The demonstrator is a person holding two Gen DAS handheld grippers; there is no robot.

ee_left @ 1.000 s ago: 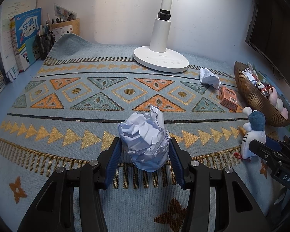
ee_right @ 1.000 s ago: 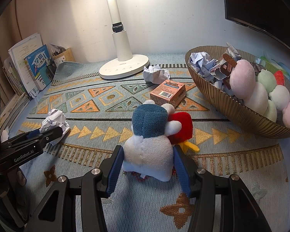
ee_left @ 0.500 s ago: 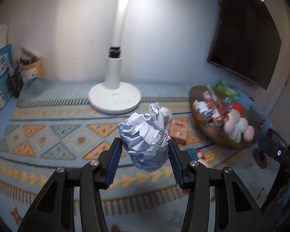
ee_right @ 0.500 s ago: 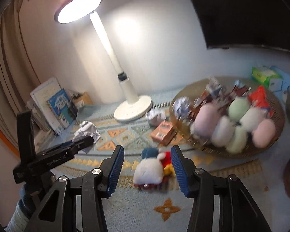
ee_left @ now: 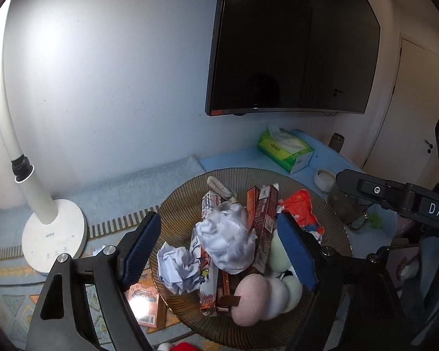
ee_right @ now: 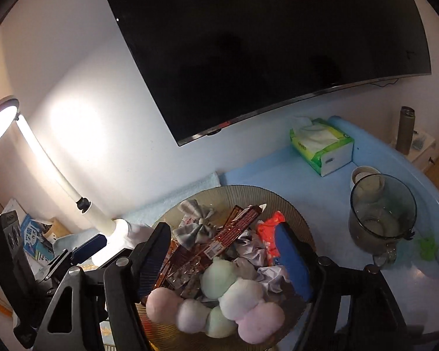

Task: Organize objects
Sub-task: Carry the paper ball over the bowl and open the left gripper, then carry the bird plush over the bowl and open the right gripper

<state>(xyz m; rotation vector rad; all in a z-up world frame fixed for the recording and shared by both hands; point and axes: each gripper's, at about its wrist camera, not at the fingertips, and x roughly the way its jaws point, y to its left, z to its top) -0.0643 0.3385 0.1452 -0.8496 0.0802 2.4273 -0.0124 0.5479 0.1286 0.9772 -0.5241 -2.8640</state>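
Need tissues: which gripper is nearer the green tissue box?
Right. The right gripper hangs over the bowl on the tissue box side; the left gripper is farther, toward the lamp. Both just opened: paper ball between left fingers, nothing between right.

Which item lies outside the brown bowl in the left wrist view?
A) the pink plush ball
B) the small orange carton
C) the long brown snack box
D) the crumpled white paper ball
B: the small orange carton lies on the patterned mat, left of the brown bowl.
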